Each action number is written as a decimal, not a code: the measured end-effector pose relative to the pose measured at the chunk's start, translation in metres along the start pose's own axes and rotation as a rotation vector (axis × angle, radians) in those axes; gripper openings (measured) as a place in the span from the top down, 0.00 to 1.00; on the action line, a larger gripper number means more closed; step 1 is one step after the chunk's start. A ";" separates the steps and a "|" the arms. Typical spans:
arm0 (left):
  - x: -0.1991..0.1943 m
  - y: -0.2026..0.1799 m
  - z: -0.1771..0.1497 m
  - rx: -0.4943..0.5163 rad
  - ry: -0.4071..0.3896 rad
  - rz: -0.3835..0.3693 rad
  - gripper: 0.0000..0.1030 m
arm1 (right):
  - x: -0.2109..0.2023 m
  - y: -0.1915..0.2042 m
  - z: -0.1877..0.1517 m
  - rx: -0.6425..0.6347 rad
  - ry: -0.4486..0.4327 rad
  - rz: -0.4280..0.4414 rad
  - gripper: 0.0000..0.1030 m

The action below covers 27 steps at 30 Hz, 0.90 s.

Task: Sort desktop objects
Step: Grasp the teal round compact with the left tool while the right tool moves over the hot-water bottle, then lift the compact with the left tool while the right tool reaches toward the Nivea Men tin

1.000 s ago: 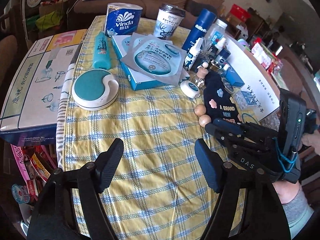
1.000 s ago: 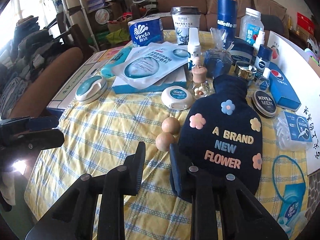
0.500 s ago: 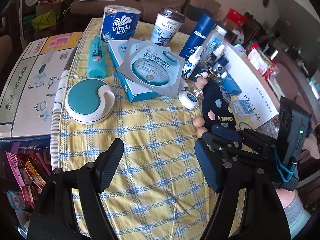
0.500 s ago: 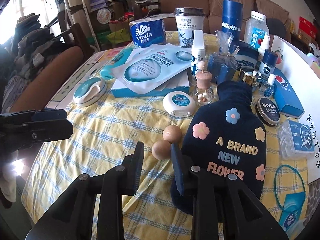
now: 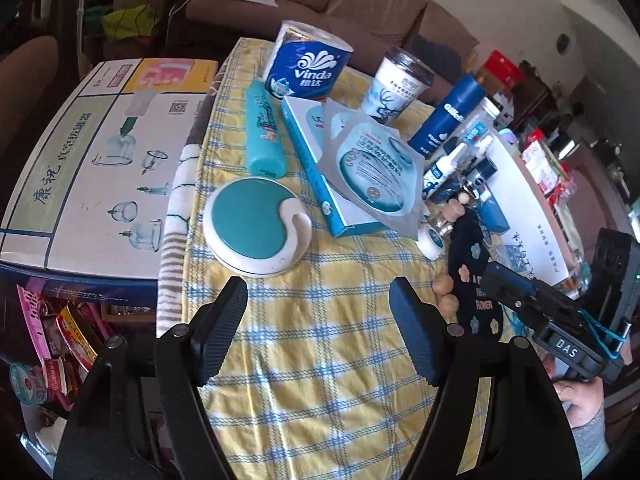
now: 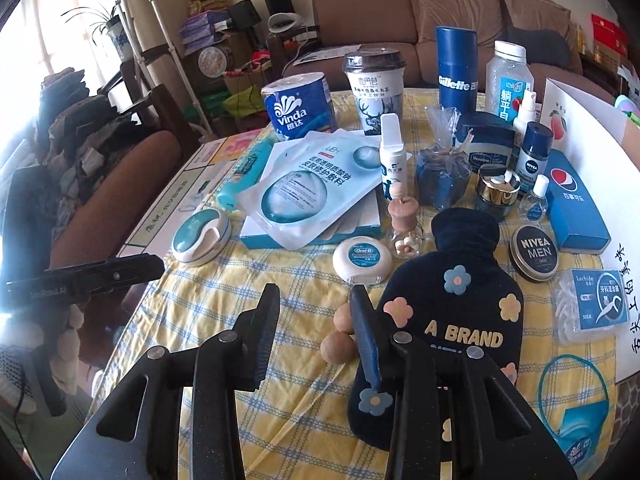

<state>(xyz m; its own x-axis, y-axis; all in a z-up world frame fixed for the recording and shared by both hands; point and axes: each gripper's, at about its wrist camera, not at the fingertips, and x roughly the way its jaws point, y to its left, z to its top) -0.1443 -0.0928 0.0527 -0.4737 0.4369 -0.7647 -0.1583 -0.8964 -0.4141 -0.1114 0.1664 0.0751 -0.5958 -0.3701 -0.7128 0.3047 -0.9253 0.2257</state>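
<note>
Many toiletries lie on a table with a yellow checked cloth. My left gripper is open and empty above bare cloth, just short of a round teal and white case. My right gripper is open and empty. Its right finger stands in front of two wooden balls, which lie against a navy flowered hot-water-bottle cover. The balls and the cover also show in the left wrist view, with the right gripper over them.
Behind stand a Vinda tissue roll, a cup, a Gillette can and bottles. Face-mask packs lie on a box. An Oral-B floss case, a Nivea tin and a large carton on the left are near.
My right gripper has opened wider and moved forward, so its right finger now stands by the wooden balls. My left gripper has shifted toward the teal case, still open.
</note>
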 end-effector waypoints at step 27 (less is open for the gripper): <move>0.075 -0.009 0.022 0.270 -0.017 0.287 0.22 | -0.071 -0.074 -0.008 0.131 -0.114 -0.126 0.35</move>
<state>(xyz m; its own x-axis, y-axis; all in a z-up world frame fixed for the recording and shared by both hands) -0.1974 -0.0532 0.0100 -0.5459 0.1666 -0.8211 -0.2383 -0.9704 -0.0385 -0.0859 0.2622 0.1041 -0.7053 -0.2509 -0.6630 0.1281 -0.9650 0.2290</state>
